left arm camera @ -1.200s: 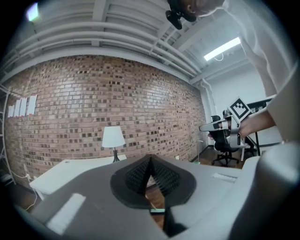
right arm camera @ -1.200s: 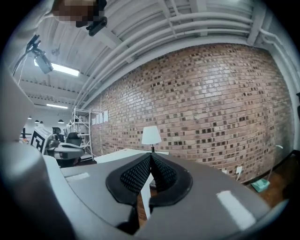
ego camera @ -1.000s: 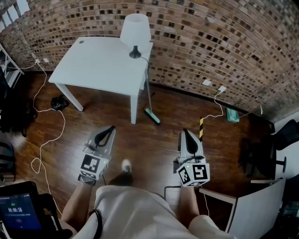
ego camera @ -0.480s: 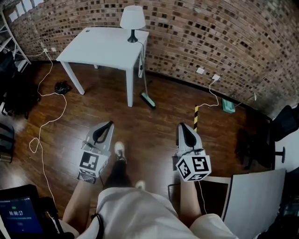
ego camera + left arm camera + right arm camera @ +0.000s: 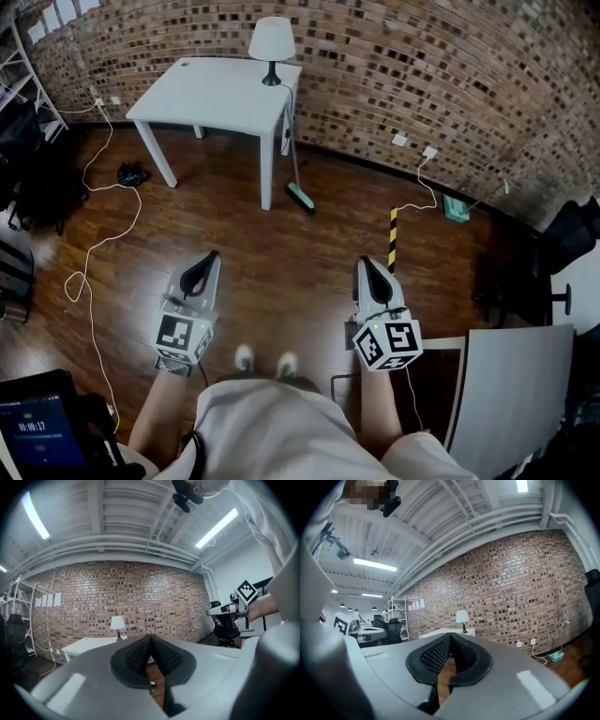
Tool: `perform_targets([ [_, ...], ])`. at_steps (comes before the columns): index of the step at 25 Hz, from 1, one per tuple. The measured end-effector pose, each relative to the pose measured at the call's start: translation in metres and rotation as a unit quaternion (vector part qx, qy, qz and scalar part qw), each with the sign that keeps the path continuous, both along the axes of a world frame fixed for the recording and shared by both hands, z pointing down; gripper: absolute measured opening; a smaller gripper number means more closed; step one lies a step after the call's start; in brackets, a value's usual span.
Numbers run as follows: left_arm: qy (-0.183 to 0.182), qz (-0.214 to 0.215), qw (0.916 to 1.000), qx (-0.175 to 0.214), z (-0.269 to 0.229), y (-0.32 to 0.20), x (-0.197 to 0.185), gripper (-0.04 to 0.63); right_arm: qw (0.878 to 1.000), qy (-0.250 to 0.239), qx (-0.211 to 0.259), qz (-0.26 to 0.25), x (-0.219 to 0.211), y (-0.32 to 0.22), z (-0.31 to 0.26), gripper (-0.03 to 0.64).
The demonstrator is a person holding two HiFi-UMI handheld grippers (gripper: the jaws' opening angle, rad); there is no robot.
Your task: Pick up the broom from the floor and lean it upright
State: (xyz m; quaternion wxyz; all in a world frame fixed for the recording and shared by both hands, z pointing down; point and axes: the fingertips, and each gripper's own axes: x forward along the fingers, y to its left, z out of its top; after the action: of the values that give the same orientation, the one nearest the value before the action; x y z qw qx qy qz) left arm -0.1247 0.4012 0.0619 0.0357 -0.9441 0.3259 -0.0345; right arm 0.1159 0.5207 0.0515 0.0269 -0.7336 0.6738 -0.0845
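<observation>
The broom (image 5: 296, 169) stands upright with its thin handle against the white table's (image 5: 211, 89) right edge and its teal head (image 5: 301, 198) on the wooden floor. Both grippers hang level in front of the person, well back from the broom. My left gripper (image 5: 213, 256) is shut, with its dark pads meeting at the tip (image 5: 150, 637) and nothing between them. My right gripper (image 5: 364, 264) is likewise shut and empty (image 5: 450, 635). The table and the lamp (image 5: 462, 618) show far ahead in both gripper views.
A white lamp (image 5: 272, 45) stands on the table by the brick wall. White cables (image 5: 89, 234) trail across the floor at left. A yellow-black striped strip (image 5: 393, 236) and a teal object (image 5: 457, 208) lie at right. A black office chair (image 5: 525, 291) and a white panel (image 5: 511, 375) stand at right.
The person has stepped back from the table, so the table and the broom sit farther off. Both grippers came back with them, still shut. The feet now stand together.
</observation>
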Motion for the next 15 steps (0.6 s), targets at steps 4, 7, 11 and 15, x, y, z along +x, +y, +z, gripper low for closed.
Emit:
perform_targets([
  [4,-0.017,0.027,0.9995,0.005,0.002,0.001,-0.011,0.000,1.000,0.012,0.004,0.010,-0.018,0.000,-0.003,0.012],
  [7,-0.016,0.041,0.9990,0.003,0.005,0.000,-0.015,0.000,0.999,0.017,0.012,0.026,-0.024,-0.001,-0.004,0.012],
  [11,-0.009,0.040,0.9992,0.002,0.003,-0.006,-0.016,0.000,0.999,0.027,0.008,0.033,-0.027,-0.006,-0.006,0.012],
  [15,-0.009,0.042,0.9991,0.000,0.005,-0.011,-0.013,0.000,0.998,0.041,-0.007,0.039,-0.026,-0.010,-0.006,0.011],
])
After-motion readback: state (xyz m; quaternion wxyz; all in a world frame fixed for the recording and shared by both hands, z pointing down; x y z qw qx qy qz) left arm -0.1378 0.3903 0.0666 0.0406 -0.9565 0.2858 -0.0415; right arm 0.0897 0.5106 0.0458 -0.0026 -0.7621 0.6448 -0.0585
